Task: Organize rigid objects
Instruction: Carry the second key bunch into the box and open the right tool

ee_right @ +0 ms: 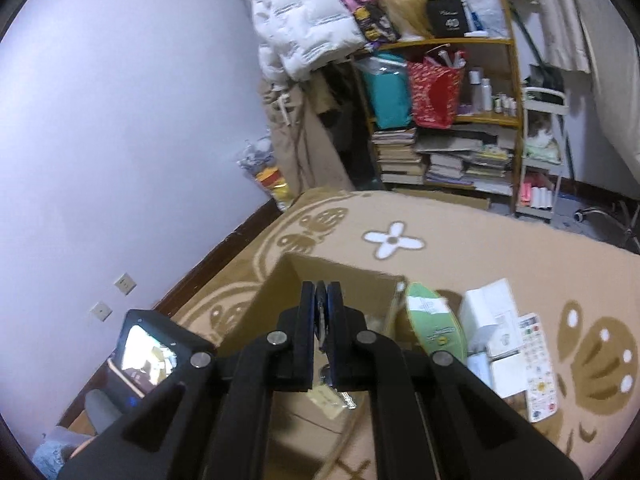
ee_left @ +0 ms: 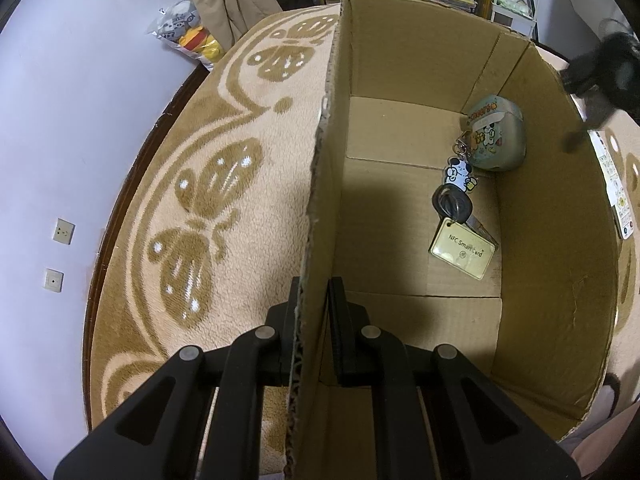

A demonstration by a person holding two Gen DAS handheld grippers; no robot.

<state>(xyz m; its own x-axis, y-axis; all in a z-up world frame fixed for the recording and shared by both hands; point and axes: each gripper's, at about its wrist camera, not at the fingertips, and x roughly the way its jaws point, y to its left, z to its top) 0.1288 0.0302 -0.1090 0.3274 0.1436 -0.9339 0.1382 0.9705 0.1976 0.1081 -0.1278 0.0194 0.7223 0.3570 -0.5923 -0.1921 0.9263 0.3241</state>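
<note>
An open cardboard box [ee_left: 552,240] stands on the patterned rug. On its floor lie a black key with a dog charm [ee_left: 454,206], a yellow NFC card [ee_left: 462,252] and a round teal tin [ee_left: 498,140]. My left gripper [ee_left: 316,284] is shut on the box's left wall, one finger inside and one outside. In the right wrist view my right gripper [ee_right: 321,292] hovers shut over the box [ee_right: 352,280], fingers pressed nearly together. The key and card [ee_right: 334,396] show below it. In the left wrist view the right gripper [ee_left: 592,80] is a dark blur above the right wall.
To the right of the box lie a green round object [ee_right: 436,328], white cartons [ee_right: 492,320] and a white remote-like strip [ee_right: 536,364]. A crowded bookshelf [ee_right: 440,152] and hanging coats stand behind. A wall with sockets [ee_left: 64,230] runs along the rug's left edge.
</note>
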